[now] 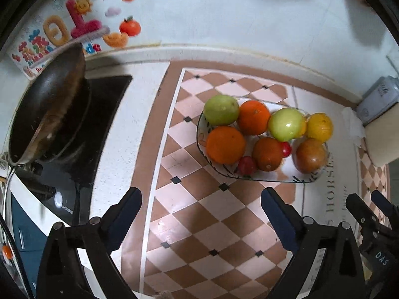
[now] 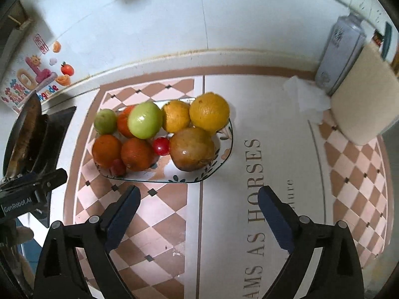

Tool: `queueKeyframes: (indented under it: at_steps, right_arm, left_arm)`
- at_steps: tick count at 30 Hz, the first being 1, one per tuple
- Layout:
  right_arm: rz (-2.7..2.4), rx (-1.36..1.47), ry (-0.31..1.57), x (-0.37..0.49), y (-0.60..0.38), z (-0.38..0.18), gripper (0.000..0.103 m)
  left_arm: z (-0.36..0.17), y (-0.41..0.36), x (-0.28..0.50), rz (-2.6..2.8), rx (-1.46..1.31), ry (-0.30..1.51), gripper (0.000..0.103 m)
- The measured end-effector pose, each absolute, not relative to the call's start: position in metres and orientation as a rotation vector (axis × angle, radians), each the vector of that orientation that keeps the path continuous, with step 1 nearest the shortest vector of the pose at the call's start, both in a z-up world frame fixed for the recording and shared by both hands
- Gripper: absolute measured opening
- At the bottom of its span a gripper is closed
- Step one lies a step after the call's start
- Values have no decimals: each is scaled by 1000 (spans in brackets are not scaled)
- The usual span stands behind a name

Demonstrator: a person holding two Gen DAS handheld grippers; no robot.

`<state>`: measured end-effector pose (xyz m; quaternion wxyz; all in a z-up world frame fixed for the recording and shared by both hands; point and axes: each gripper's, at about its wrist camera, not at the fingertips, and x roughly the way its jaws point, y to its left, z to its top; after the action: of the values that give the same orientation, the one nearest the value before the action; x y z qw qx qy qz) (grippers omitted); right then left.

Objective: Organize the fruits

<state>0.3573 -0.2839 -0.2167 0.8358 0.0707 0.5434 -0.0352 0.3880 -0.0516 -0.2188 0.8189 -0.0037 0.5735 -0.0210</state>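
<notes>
A glass plate (image 1: 309, 180) (image 2: 225, 154) on the checkered mat holds several fruits: oranges (image 1: 225, 144) (image 2: 137, 154), two green apples (image 1: 286, 124) (image 2: 144, 119), yellow oranges (image 1: 320, 127) (image 2: 209, 111), a brownish pomegranate (image 1: 311, 155) (image 2: 192, 149) and small red tomatoes (image 1: 246, 165) (image 2: 161, 146). My left gripper (image 1: 201, 206) is open and empty, hovering in front of the plate. My right gripper (image 2: 199, 205) is open and empty, just in front of the plate's near rim. The right gripper also shows in the left wrist view (image 1: 369, 211).
A dark wok (image 1: 47, 109) (image 2: 23, 134) sits on a black stove (image 1: 104, 104) at the left. A grey box (image 2: 341, 54) and a cream block (image 2: 364, 92) stand at the back right, with white paper (image 2: 304, 97) beside them. A stickered wall runs behind.
</notes>
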Motion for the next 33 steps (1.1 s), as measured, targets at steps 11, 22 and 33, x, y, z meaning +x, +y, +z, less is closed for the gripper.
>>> queueKeyframes:
  at_steps: [11, 22, 33]
  right_arm:
    - [-94, 147, 980, 261, -251, -121, 97]
    - [-124, 128, 831, 134, -209, -37, 101]
    - [-104, 123, 740, 48, -199, 23, 101]
  left_arm:
    - [-127, -27, 296, -95, -3, 1007, 98]
    - [-67, -8, 195, -167, 31, 886, 98]
    - [-34, 2, 127, -168, 13, 852, 98]
